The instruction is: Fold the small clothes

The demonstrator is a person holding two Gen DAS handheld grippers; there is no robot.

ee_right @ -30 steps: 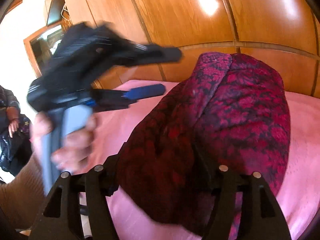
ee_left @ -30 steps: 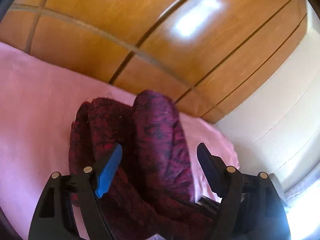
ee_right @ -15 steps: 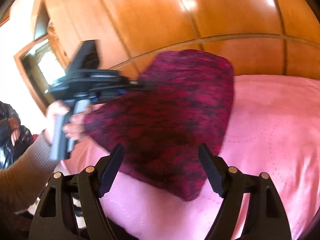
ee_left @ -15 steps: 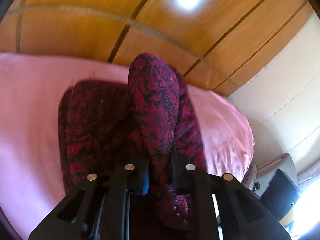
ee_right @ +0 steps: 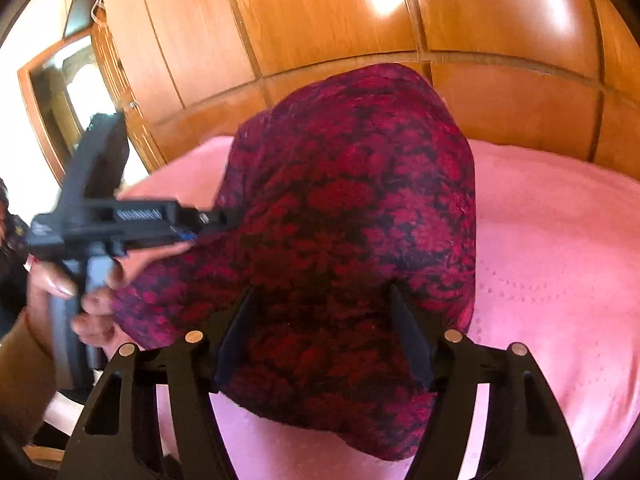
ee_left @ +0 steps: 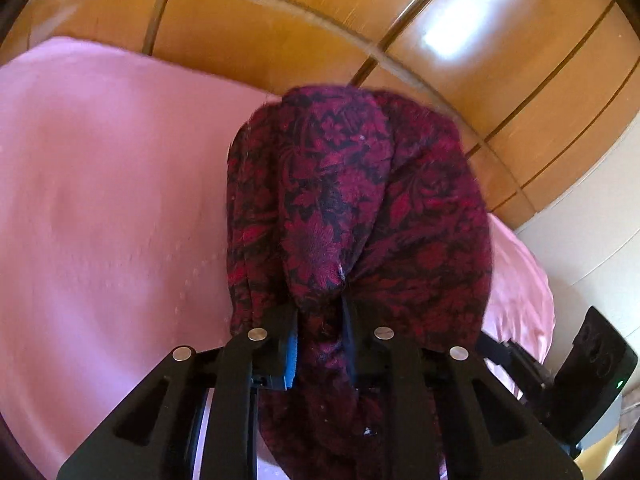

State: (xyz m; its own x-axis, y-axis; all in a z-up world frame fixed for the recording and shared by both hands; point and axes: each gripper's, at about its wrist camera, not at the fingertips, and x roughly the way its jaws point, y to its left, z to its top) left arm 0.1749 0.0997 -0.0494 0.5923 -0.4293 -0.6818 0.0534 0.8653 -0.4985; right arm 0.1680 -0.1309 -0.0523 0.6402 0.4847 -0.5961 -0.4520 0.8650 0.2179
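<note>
While the dark red patterned garment is hanging in a bunched fold above the pink bedspread, the left gripper is pinching a gathered ridge of it, its two fingers drawn nearly together with only the thickness of the cloth between them, a blue pad showing on the inner face of one finger. Cloth is spilling down below and in front of that gripper, hiding the bed directly under it. In the right wrist view, the same garment is draping across the middle of the frame, with the left gripper reaching in from the side and biting into its edge, carried by the person's hand. The right gripper is standing with its fingers spread wide apart, the cloth lying between and over them; whether the cloth is touching the fingers cannot be told, but they are not clamping on it. Behind the bed, glossy wooden wardrobe panels are filling the background. Beside the bed, at the edge of the left wrist view, part of a black device is showing.
</note>
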